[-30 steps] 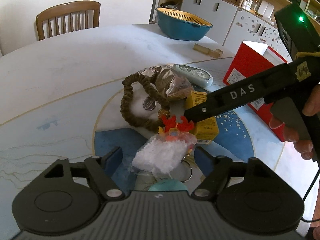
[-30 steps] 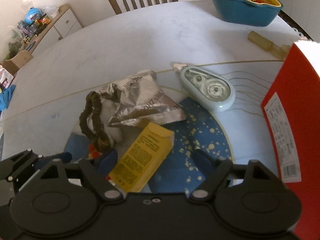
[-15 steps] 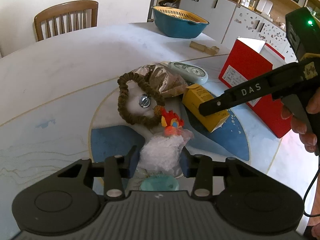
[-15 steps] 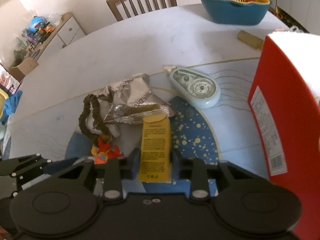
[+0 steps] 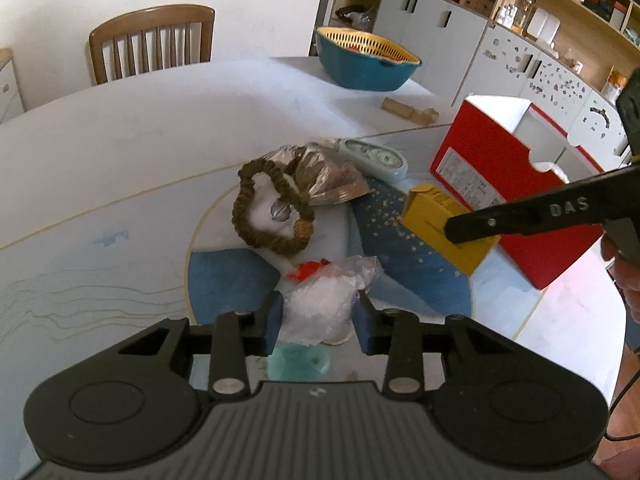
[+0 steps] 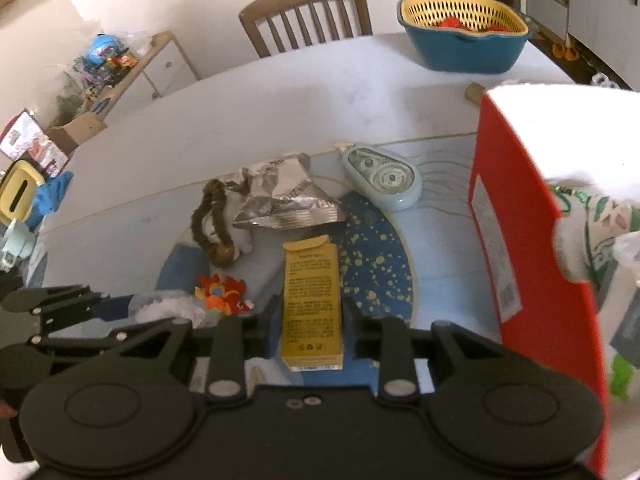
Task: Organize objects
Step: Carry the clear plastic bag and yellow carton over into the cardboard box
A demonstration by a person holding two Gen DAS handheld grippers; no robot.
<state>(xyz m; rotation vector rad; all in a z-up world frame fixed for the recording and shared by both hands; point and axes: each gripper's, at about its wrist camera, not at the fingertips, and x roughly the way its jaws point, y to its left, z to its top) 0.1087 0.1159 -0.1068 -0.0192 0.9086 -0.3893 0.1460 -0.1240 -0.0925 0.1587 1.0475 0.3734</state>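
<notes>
My left gripper (image 5: 318,326) is shut on a clear plastic bag of white stuff (image 5: 320,308) with a red-orange toy (image 5: 306,270) at its top, held just above the table. My right gripper (image 6: 312,326) is shut on a yellow box (image 6: 312,300), lifted off the table; the box also shows in the left wrist view (image 5: 444,226). On the table lie a brown bead bracelet (image 5: 268,212), a silver foil packet (image 5: 324,178) and a pale green tape dispenser (image 5: 372,158). An open red box (image 5: 516,184) stands at the right.
A blue bowl with a yellow strainer (image 5: 366,62) sits at the table's far side, with a small tan wooden piece (image 5: 408,110) near it. A wooden chair (image 5: 152,42) stands behind the table. The red box (image 6: 540,240) holds several items. Cabinets line the back right.
Both grippers closed from open: the left on the plastic bag, the right on the yellow box. Both then lifted, and the yellow box moved right toward the red box.
</notes>
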